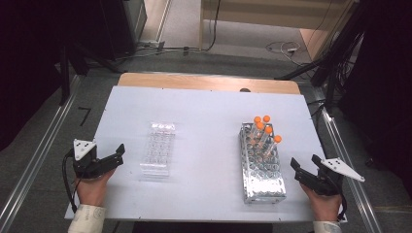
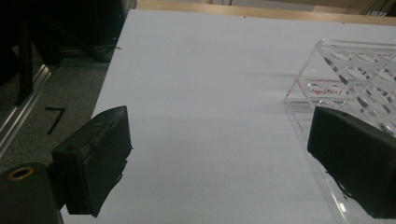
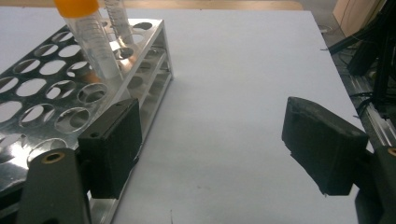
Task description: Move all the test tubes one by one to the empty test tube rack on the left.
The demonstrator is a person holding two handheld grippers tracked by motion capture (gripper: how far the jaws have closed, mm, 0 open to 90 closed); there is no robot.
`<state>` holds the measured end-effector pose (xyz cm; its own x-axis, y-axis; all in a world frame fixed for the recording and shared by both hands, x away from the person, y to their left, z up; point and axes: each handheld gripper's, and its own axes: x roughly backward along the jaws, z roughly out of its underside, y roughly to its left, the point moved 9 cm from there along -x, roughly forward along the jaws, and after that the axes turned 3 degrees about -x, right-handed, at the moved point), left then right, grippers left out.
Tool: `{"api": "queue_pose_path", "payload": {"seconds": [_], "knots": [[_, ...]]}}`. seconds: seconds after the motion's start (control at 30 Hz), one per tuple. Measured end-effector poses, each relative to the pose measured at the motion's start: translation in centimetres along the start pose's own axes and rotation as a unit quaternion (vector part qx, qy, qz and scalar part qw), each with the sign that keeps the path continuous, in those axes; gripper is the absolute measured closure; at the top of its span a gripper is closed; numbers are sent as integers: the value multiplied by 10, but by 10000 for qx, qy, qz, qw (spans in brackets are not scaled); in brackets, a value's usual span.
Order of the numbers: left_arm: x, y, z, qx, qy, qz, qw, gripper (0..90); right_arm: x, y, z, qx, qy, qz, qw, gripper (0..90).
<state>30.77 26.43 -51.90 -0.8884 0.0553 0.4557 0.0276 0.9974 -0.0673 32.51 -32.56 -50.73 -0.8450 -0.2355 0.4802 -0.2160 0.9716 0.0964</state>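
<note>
Between the spread black fingers [image 2: 95, 163] of the left gripper [image 1: 118, 154] lies only bare white table [image 1: 204, 111], with nothing clamped; just beyond its far fingertip, and partly behind it in the left gripper view, sits the clear plastic rack [image 2: 348, 77], its holes empty and a line of red writing on its near end. Seen from the high view, that clear plastic rack [image 1: 158, 148] lies just off the tips of those fingers, toward the middle of the table. Over on the other side, the right gripper [image 1: 303, 166] also has its fingers [image 3: 114, 144] wide apart and holds nothing. The metal rack [image 3: 70, 88] stands just beside its nearer finger, outside the gap, and carries five orange-capped tubes [image 1: 266, 130] upright at the end farthest from the fingertips.
</note>
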Motion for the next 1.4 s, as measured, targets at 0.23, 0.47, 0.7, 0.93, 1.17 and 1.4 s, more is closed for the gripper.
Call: {"api": "queue_pose_path", "payload": {"seconds": [0.23, 0.47, 0.7, 0.93, 1.17, 1.4], "knots": [[0, 1, 0, 19, 3, 26, 10000, 66, 0, 7, -4, 95, 17, -94, 9999, 191], [0, 0, 0, 0, 15, 17, 10000, 66, -2, 15, -10, 117, -32, -232, 9997, 200], [0, 0, 1, -14, 17, 4, 10000, 66, -7, 24, -15, 171, -35, -375, 9991, 205], [0, 0, 1, -2, 36, 15, 10000, 57, -14, 31, -17, 260, -18, -440, 9987, 217], [0, 1, 1, 20, 42, -16, 10000, 57, -23, 38, -21, 354, 9, -549, 9979, 236], [0, 1, 0, 52, 27, -29, 10000, 48, -33, 46, -26, 368, -7, -755, 9965, 297]]}}
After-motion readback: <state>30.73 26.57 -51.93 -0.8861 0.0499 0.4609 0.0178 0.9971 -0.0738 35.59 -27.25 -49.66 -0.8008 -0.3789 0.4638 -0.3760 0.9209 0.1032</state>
